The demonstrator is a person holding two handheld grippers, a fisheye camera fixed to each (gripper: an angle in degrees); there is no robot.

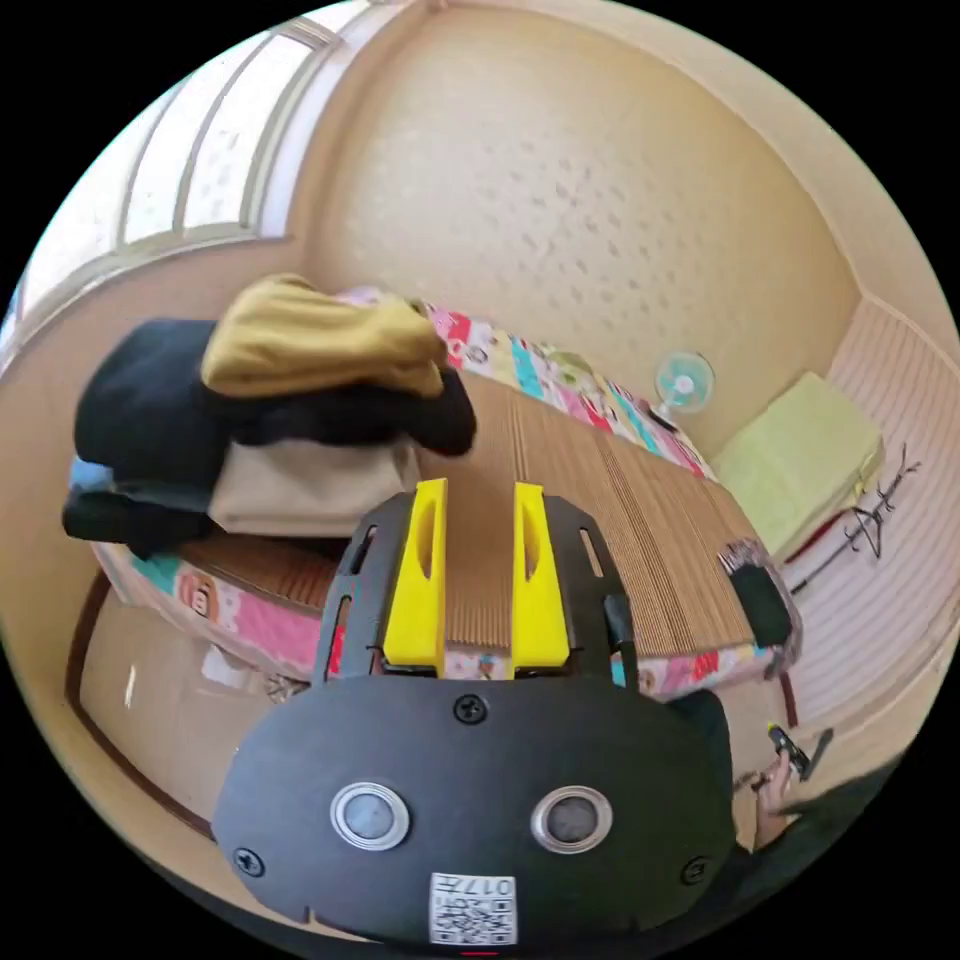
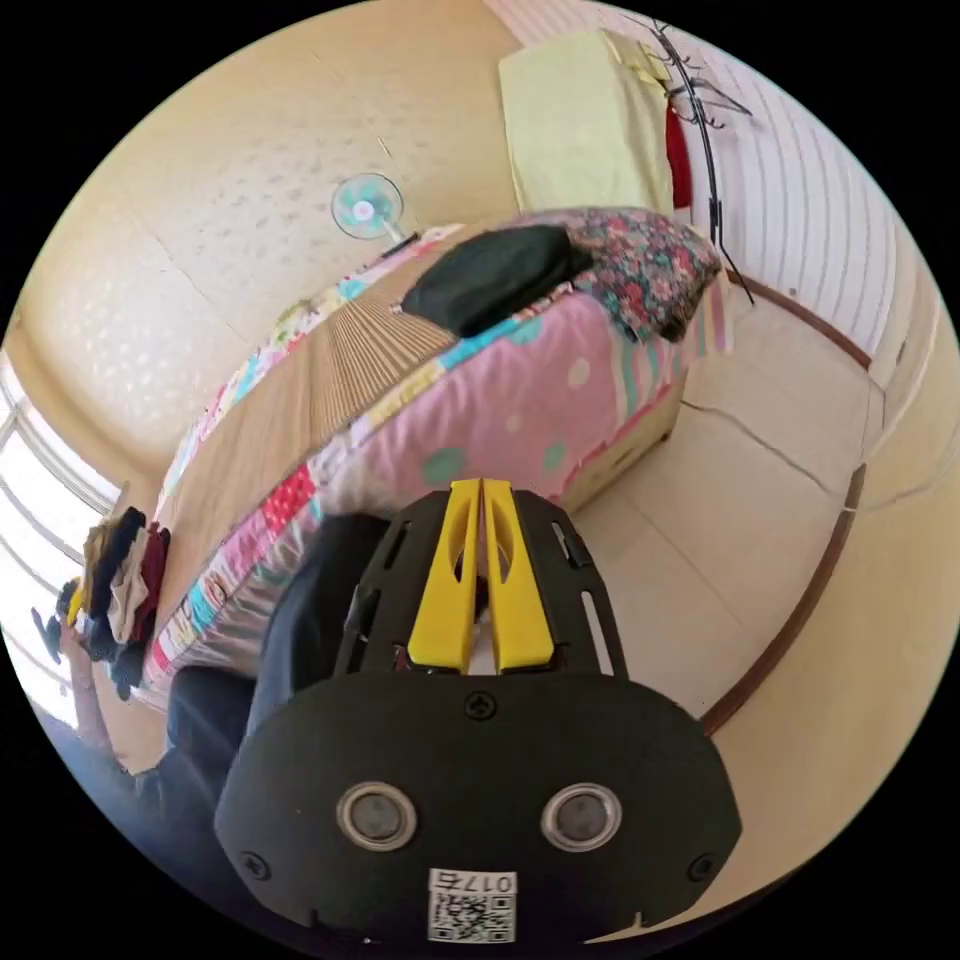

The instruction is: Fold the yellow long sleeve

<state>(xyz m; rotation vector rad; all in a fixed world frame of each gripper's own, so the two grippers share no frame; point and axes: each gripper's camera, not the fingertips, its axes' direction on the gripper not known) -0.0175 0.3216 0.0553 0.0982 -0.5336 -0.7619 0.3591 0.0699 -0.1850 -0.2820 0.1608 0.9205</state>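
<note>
We see cream textured walls point(image 1: 600, 200) and a bright frosted window point(image 1: 190, 160) pouring in daylight. A bed with a brown ribbed mat point(image 1: 600, 500) over a pink patchwork sheet point(image 2: 520, 400) stands on pale floor point(image 2: 760, 480). A small teal fan point(image 1: 685, 381) and black coat stand point(image 2: 700, 130) are nearby.

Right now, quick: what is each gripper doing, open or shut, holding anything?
Left gripper: open, holding nothing, short of the yellow long sleeve.
Right gripper: shut, holding nothing.

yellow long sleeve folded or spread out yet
Neither: the yellow long sleeve lies bunched in a heap atop the clothes pile on the bed; the open left gripper holds nothing.
</note>
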